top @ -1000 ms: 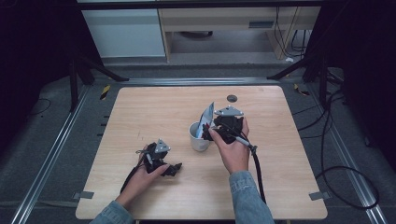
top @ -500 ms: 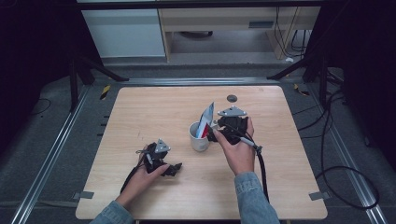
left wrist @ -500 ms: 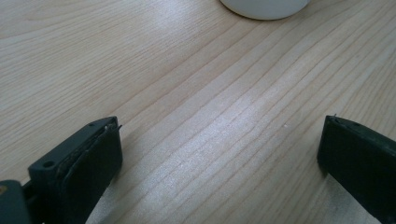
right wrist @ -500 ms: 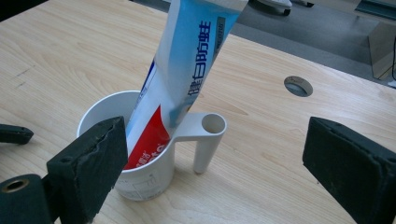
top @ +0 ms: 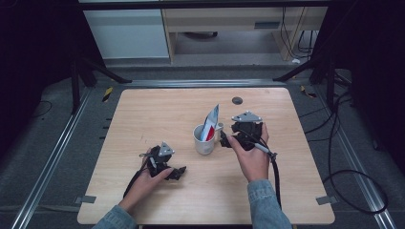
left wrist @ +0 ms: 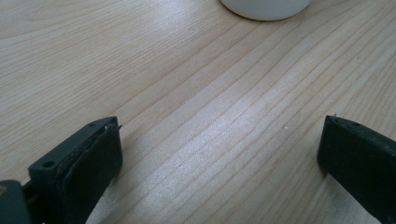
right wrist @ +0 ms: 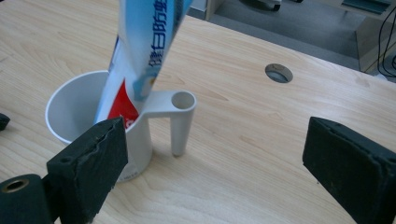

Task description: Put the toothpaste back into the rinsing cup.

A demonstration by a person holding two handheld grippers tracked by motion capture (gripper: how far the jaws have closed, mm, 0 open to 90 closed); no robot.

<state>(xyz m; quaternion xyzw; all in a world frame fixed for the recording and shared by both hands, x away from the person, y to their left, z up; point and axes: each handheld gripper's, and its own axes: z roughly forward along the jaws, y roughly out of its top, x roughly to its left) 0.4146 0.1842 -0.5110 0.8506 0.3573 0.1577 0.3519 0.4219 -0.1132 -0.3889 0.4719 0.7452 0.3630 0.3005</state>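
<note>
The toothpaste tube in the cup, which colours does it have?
The toothpaste tube is light blue and white, red near the bottom; the right gripper view shows it best.

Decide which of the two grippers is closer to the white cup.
The right gripper: it sits beside the white cup, open jaws facing the handle. The left gripper rests lower on the table, farther off.

The cup (right wrist: 93,122) stands on the worktop (right wrist: 261,140) just ahead of the right gripper (right wrist: 215,154), by its left finger. A tube (right wrist: 144,51) stands tilted in the cup. The left gripper (left wrist: 219,158) rests on the worktop, the cup beyond its fingers.
</note>
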